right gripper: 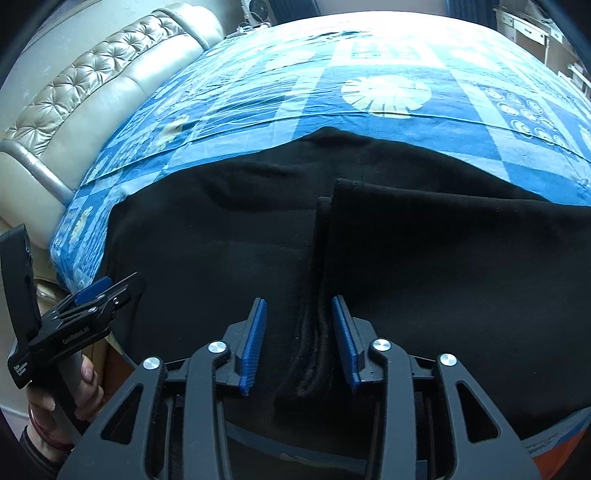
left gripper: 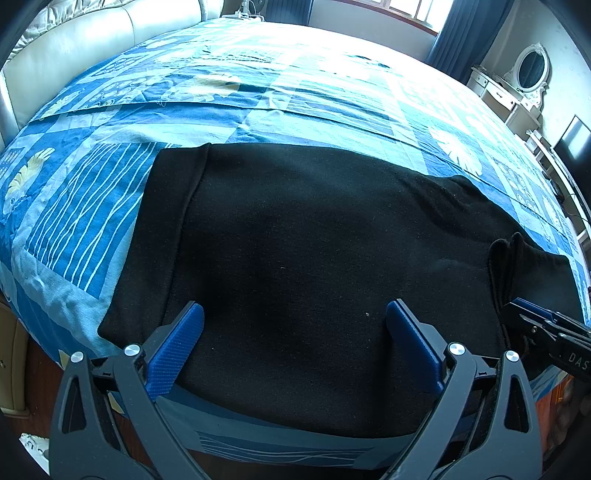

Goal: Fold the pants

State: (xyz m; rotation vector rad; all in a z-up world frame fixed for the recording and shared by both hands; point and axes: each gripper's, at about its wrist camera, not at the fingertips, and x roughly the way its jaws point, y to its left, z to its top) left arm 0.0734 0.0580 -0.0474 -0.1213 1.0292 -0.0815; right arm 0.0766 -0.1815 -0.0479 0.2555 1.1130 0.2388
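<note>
Black pants [left gripper: 295, 221] lie flat across the near side of the bed, their waistband at the left. On the right, one part is folded over the rest, and its folded edge [right gripper: 325, 240] runs toward me. My right gripper [right gripper: 298, 301] straddles the near end of that edge, blue pads apart on either side of the bunched cloth and not pinching it. In the left wrist view the right gripper [left gripper: 535, 317] shows at the pants' right side. My left gripper [left gripper: 295, 325] hovers wide open over the middle of the pants, holding nothing. A hand holds the left gripper [right gripper: 110, 286].
A blue patterned bedspread [left gripper: 258, 92] covers the bed beyond the pants. A padded cream headboard [right gripper: 92, 92] stands at the left. At the far right are a white dresser with an oval mirror [left gripper: 517, 85] and dark blue curtains [left gripper: 469, 33]. The bed's near edge lies just under the grippers.
</note>
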